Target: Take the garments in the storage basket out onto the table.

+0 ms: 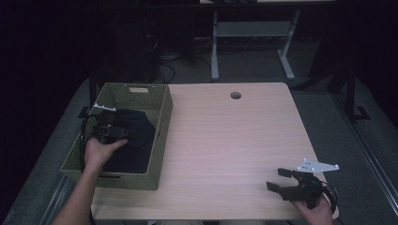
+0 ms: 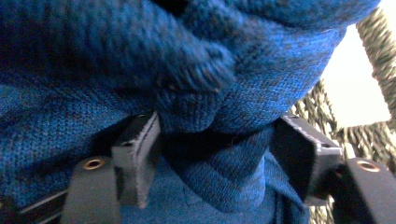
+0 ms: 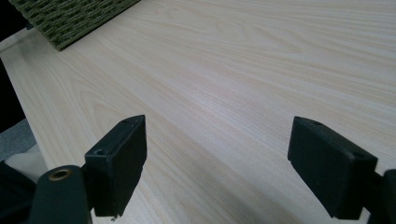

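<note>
A dark blue knit garment (image 1: 136,145) lies bunched inside a green woven basket (image 1: 165,112) at the table's left edge. My left gripper (image 1: 126,134) reaches into the basket from the left and rests on the cloth. In the left gripper view, a fold of the blue knit (image 2: 215,116) bulges between the wide-apart jaws of the left gripper (image 2: 217,149), with the basket wall (image 2: 378,46) behind at the right. My right gripper (image 1: 278,179) sits low at the table's front right, open with nothing in it. Bare wood lies between the jaws of the right gripper (image 3: 217,154).
The light wooden table (image 1: 225,140) has a round cable hole (image 1: 235,95) near its far edge. The basket's corner (image 3: 70,18) lies far ahead in the right gripper view. Behind the table stand a white table frame (image 1: 214,51) and floor cables.
</note>
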Demonstrator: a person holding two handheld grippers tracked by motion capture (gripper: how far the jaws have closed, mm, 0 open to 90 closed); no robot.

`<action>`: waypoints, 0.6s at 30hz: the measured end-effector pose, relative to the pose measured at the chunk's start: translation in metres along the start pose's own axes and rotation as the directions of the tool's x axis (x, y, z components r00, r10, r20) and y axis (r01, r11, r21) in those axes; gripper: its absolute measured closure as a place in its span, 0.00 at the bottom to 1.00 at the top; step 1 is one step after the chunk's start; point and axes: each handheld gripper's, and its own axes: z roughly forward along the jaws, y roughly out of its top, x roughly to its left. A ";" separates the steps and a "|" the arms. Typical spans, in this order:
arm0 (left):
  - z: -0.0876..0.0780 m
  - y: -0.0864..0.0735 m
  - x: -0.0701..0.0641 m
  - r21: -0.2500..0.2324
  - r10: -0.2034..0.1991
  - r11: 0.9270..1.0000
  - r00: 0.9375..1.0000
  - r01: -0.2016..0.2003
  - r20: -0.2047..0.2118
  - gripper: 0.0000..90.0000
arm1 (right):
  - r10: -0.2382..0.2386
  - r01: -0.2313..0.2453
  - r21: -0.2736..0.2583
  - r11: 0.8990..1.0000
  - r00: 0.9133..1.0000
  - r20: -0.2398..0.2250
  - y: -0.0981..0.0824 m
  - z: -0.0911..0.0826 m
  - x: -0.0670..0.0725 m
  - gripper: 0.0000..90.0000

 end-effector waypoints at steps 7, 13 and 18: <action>0.007 0.001 -0.004 0.048 0.023 0.999 0.999 -0.022 -0.031 0.63 | -0.002 0.002 -0.002 1.000 1.000 -0.002 0.000 0.000 0.000 0.21; 0.003 0.003 -0.009 0.045 0.048 0.998 0.998 -0.047 -0.033 0.85 | -0.002 0.002 -0.009 1.000 1.000 -0.001 0.000 -0.001 0.000 0.21; -0.006 0.003 -0.011 -0.001 0.051 0.999 0.999 -0.051 -0.018 0.88 | 0.001 -0.001 -0.013 1.000 1.000 -0.001 0.001 -0.002 -0.001 0.21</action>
